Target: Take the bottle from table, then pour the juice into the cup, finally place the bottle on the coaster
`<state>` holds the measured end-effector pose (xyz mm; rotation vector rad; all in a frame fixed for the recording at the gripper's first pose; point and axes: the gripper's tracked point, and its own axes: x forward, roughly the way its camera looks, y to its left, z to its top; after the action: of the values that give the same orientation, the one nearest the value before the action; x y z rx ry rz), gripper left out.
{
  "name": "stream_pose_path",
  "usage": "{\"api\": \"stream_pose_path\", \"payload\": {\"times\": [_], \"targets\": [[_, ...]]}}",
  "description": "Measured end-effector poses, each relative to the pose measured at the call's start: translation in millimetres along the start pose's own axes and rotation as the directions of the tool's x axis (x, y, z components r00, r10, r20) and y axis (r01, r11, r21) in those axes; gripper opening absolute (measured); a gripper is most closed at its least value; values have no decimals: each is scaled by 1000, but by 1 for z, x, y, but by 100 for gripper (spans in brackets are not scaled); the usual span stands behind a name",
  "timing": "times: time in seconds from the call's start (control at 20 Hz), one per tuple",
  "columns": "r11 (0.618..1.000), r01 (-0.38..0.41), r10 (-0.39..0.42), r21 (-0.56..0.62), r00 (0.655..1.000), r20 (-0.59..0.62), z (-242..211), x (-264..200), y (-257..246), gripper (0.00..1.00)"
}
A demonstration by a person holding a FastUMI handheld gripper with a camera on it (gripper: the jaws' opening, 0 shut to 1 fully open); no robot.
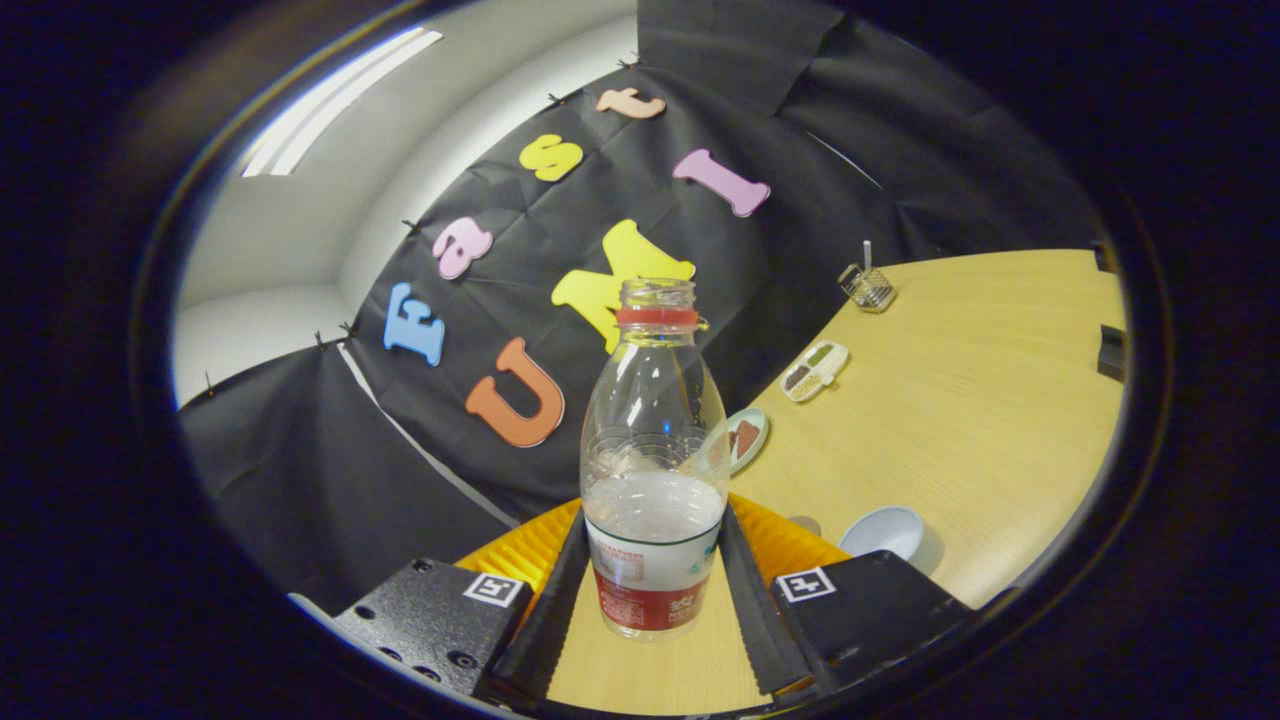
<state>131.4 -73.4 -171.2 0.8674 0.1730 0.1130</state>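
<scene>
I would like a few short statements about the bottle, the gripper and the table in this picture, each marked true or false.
1. The clear plastic bottle with a red neck ring has no cap on. True.
2. The bottle is full to the neck. False: the whitish liquid fills only the lower part, near the label's top.
3. The gripper has the bottle between its two fingers. True: one finger lies against each side of the labelled part.
4. The small pale blue cup stands on the yellow ridged coaster. False: it stands on the light wooden table, beside the coaster.
5. The bottle lies on its side. False: it is upright along the fingers.
</scene>
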Motion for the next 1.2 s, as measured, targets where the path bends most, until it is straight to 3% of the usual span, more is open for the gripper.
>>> {"api": "stream_pose_path", "payload": {"times": [0.3,0.5,0.6,0.7,0.9,1.05,1.2], "targets": [[998,16,-13,59,999,-53,-26,10,-8,77],[1000,21,-22,-22,999,-39,-22,8,-2,77],[991,49,-51,-126,999,-18,-16,6,0,77],[959,108,-107,-262,994,19,-8,5,-4,77],[838,199,-173,-508,980,99,3,5,-6,77],[747,265,-202,-609,964,171,11,10,-10,78],[707,275,-188,-652,961,202,11,23,-9,78]]}}
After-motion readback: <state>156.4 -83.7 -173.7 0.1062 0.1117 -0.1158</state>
